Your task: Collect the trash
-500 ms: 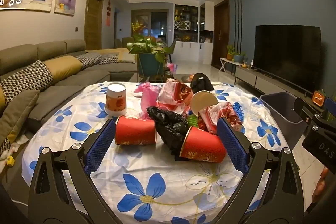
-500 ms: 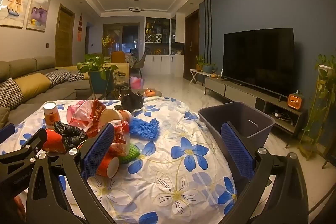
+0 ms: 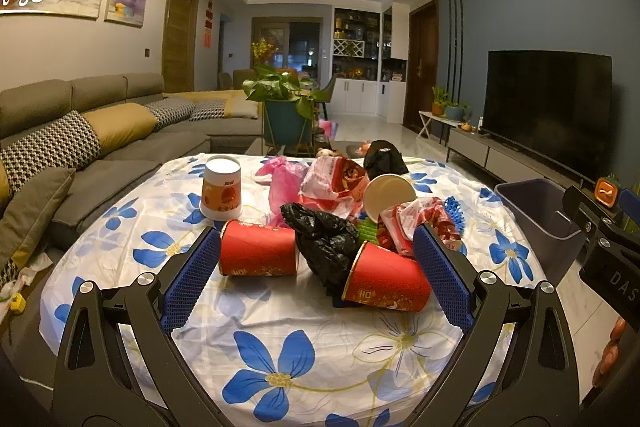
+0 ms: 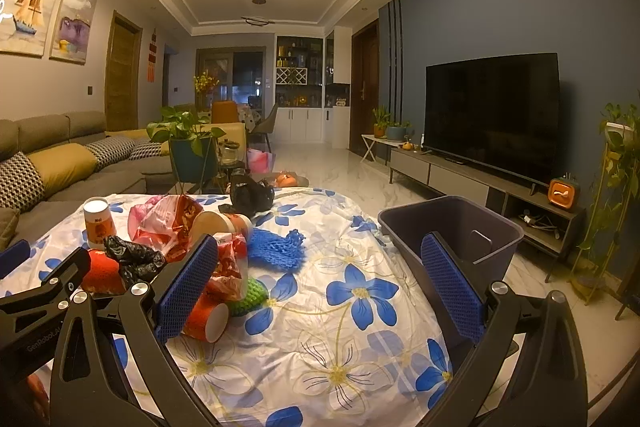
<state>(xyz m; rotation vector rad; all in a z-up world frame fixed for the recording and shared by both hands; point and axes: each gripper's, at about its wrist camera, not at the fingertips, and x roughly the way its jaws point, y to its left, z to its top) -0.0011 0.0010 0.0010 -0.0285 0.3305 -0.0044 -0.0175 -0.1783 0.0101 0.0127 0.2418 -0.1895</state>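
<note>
Likely light, thin-walled, easily crushed: left red cup (image 3: 258, 253) lying on its side on the table (image 3: 280, 339), best pinched across the body. Just beyond left gripper (image 3: 316, 279) (spread wide, empty); black bag (image 3: 324, 239) beside; grey bin (image 4: 452, 231) ahead of right gripper (image 4: 320, 287), likewise released

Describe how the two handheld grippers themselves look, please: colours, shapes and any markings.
Both match: the left gripper and right gripper have black angular frames with silver round bolts and two flat fingers covered in blue dimpled pads. The left one's body, seen from the right camera, carries pale "GenRobot.AI" lettering. No cables or sleeves show.
</note>
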